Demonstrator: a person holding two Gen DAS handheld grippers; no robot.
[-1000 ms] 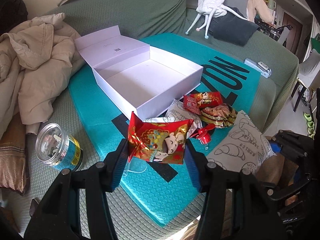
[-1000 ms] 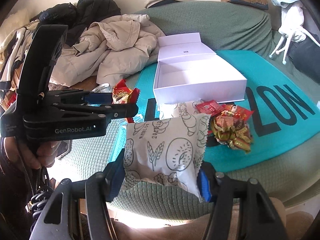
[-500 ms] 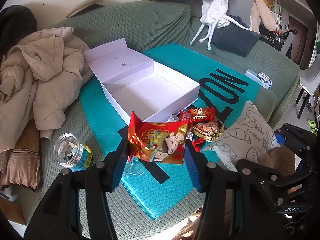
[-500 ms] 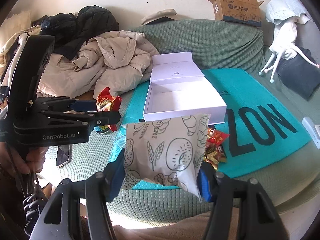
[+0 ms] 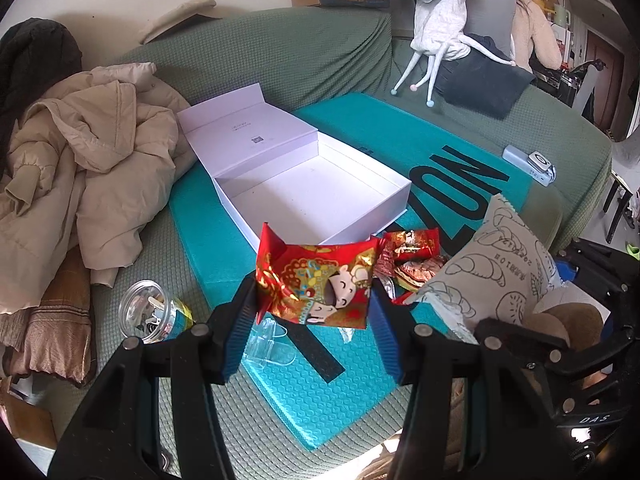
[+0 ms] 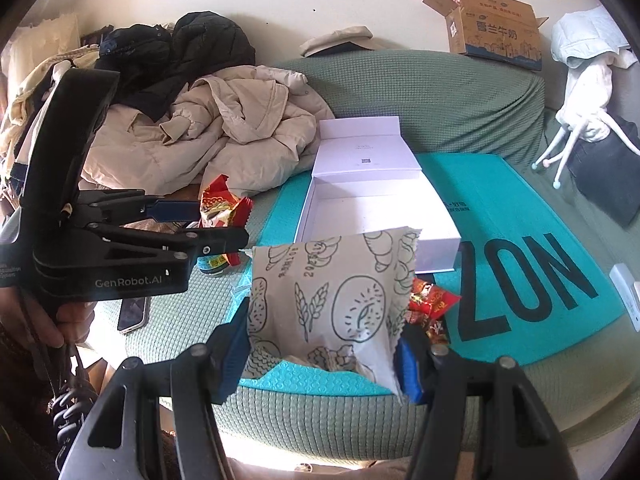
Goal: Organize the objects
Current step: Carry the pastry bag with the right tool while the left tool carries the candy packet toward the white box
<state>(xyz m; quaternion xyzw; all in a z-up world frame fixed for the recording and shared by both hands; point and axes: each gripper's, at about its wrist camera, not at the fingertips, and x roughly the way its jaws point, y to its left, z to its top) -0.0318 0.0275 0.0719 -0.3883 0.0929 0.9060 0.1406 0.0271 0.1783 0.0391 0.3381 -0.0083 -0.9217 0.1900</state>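
Your left gripper [image 5: 312, 300], in the left wrist view, pinches a red and gold foil snack packet [image 5: 316, 280] at centre frame, held by its two side edges above the teal bubble-textured mat [image 5: 352, 396]. The foil is slick and crumpled, so it may slide out of the pads if you tilt or swing it. The open white cardboard box [image 5: 320, 192] lies just above it in the frame, with its lid flap folded back to the upper left; a low approach could catch the near wall and push the box along the mat. A clear plastic jar [image 5: 154, 312] sits at lower left.

In the right wrist view, your right gripper [image 6: 324, 344] clamps a white paper-look pastry bag with line drawings [image 6: 332, 300] at lower centre. The bag is puffy and wide, and squeezing harder could crush what is inside. The box sits just above the bag, and your left gripper comes in from the left edge, so both hands heading there together could collide.
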